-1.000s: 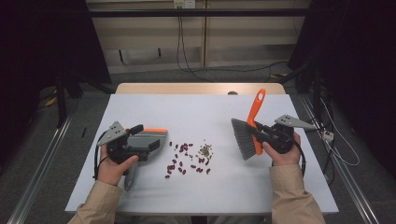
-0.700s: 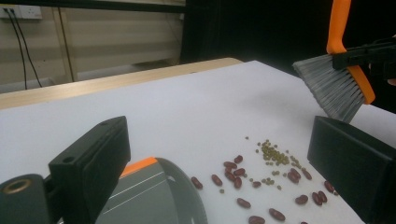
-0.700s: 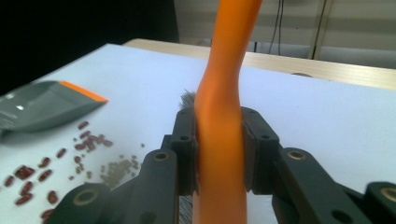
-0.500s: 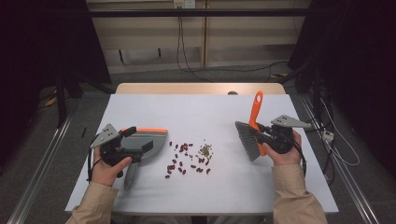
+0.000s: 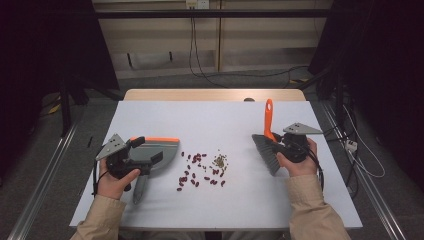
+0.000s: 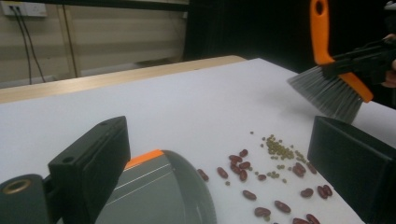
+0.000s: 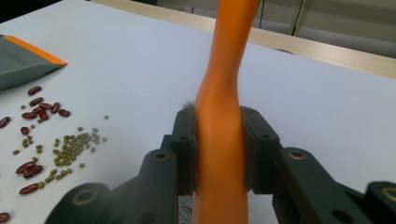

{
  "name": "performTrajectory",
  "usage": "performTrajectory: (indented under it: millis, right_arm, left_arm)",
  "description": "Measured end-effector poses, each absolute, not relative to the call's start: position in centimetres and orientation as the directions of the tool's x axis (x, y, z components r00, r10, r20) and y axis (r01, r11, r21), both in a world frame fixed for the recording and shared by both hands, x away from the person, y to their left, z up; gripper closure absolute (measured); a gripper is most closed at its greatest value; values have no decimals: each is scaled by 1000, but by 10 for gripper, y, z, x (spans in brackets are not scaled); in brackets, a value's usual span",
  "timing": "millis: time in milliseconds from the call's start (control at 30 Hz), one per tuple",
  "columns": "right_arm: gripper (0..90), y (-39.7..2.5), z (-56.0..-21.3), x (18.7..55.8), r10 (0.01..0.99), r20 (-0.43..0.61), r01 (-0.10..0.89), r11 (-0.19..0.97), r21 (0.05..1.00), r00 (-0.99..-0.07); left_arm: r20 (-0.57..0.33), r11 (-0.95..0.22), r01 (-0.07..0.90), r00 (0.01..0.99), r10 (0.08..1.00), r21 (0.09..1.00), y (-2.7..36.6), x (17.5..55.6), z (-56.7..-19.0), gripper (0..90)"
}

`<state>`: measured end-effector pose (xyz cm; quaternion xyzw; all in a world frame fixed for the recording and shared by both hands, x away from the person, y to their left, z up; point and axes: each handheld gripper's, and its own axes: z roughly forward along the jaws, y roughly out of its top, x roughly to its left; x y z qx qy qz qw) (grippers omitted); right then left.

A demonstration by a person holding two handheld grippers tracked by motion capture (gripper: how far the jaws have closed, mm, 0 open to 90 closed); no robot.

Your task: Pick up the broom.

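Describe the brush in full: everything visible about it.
The brush is a hand brush with an orange plastic-looking handle, a hanging hole at its tip, and grey bristles. The right gripper is shut on its handle. It is tilted, handle up and bristles angled down-left, right of the scattered beans. Whether the bristles touch the table is unclear.

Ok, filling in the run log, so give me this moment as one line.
left gripper: holds dustpan on table | right gripper: shut on brush, raised | beans: loose between, unswept
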<state>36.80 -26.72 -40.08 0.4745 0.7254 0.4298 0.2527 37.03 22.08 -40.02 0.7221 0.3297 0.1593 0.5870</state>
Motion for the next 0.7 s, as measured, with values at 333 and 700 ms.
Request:
performTrajectory:
  millis: [333, 700]
  right_arm:
    - [704, -249, -414, 381, 886, 37, 506, 229, 831, -461]
    - [701, -241, -419, 387, 889, 18, 521, 251, 816, -457]
  left_arm:
    - [-163, -89, 293, 732, 661, 952, 220, 371, -402, 59]
    - [-162, -99, 297, 738, 654, 950, 218, 371, -403, 58]
